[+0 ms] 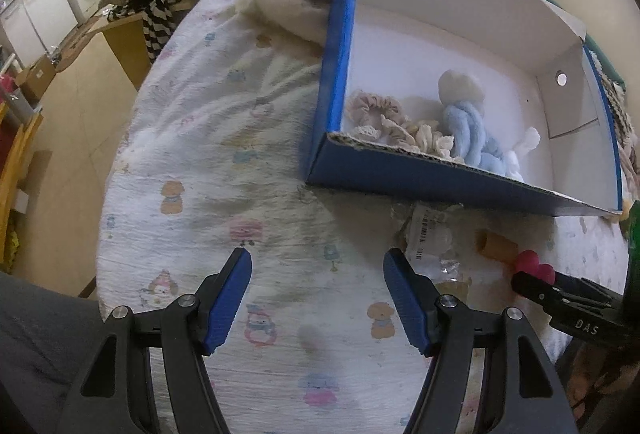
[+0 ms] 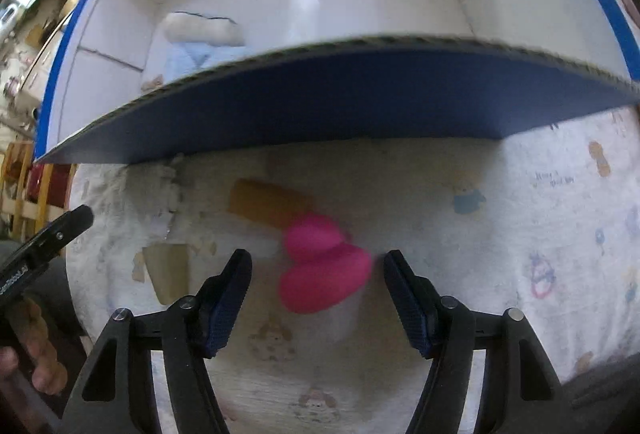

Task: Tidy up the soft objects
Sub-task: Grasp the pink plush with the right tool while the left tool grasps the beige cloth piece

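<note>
On the bed (image 1: 192, 162), covered with a cartoon-print sheet, a blue cardboard box (image 1: 420, 176) with a white interior sits as the collecting bin, its low front wall turned toward me so things can be dropped over it. Inside, against that front wall, I already see beige scrunchies (image 1: 376, 110), a chunky light blue knotted plush (image 1: 468, 130) and a small white soft piece (image 1: 524, 142), so I judge the sorting to be partly done. My right gripper (image 2: 318, 266) is spread wide with a pink heart-shaped soft toy (image 2: 324, 266) lying on the sheet between its fingers; the right blue pad (image 2: 404, 294) is close to the toy's edge, but the blur keeps me from saying whether it touches. I read this as lining up for a pinch across the heart's width, since the toy lies just short of the box and needs only a short lift over the wall. A tan cylindrical piece (image 2: 272, 204) lies just behind the heart, near enough that I should avoid catching it too. My left gripper (image 1: 318, 266) hangs released over bare sheet, holding nothing, beside a crinkled clear plastic wrapper (image 1: 432, 242); I take it as kept clear of the right one's approach. A cream knotted cushion (image 1: 296, 6) rests outside the box against its left wall.
</note>
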Motion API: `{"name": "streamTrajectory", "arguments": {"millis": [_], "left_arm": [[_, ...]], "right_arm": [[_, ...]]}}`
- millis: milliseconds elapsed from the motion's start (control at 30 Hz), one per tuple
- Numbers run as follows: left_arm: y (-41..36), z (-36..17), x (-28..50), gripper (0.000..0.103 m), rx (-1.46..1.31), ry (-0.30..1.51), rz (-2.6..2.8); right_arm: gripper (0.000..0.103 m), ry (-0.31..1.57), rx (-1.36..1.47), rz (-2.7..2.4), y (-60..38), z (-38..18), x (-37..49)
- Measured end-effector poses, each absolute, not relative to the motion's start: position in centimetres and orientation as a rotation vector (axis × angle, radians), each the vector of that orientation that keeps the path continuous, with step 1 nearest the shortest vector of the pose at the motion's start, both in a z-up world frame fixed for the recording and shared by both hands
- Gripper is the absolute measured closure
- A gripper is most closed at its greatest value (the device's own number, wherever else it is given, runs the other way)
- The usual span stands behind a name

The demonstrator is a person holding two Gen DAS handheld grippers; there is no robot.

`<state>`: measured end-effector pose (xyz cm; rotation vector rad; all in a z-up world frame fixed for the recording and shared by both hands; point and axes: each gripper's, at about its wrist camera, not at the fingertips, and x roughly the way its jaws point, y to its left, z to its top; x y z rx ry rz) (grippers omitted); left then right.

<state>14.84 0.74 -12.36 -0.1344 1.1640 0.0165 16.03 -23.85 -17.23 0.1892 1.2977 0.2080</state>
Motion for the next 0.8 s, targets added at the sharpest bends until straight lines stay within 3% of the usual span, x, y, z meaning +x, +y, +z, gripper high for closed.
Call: {"name": "streamTrajectory", "arguments": {"millis": [33,633,800], "left_arm": [[0.7,-12.4,14.9,0.037,-0.136,1.167,0.014],[-7.4,-14.2,13.4,0.037,-0.007,1.201,-0.309],[-8.5,-16.5,14.1,0.038,0.013,1.287,-0.308]], "right_arm": [[0.058,1.297,0.163,0.202,-23.6,-17.2,16.0],[0.058,1.220,0.218,0.174,-25.4,-15.2,15.6],[0.058,1.217,0.231,0.162,-25.9,-15.1,15.3]]}}
